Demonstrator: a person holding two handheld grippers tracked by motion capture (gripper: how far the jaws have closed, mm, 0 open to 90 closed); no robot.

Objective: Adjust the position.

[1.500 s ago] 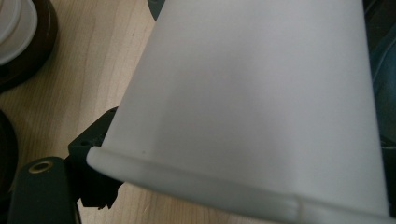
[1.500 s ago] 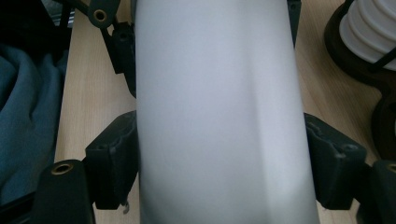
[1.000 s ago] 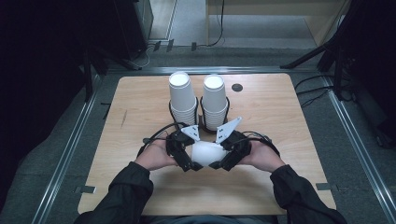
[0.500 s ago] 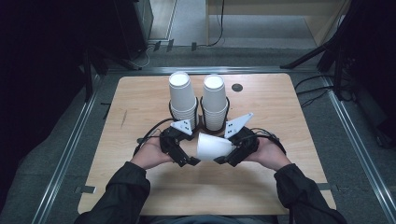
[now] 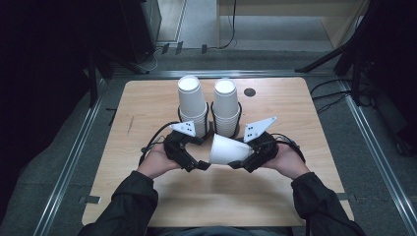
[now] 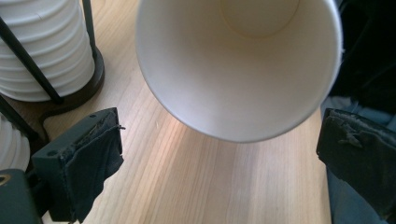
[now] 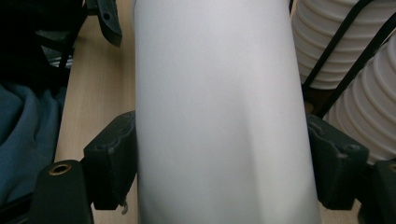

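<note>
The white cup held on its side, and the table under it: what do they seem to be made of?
The white conical cup looks like paper: thin wall, matt surface, light glowing through its side in the left gripper view. The light brown table top looks like wood or wood-pattern laminate: straight grain lines, smooth dull finish; which of the two cannot be told.

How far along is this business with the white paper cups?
Done: one white paper cup is free of the two stacks of white cups in their black wire holders. In hand: the right tool clamps it sideways, mouth toward the open left tool. Left: setting it somewhere; where, I cannot tell.
</note>
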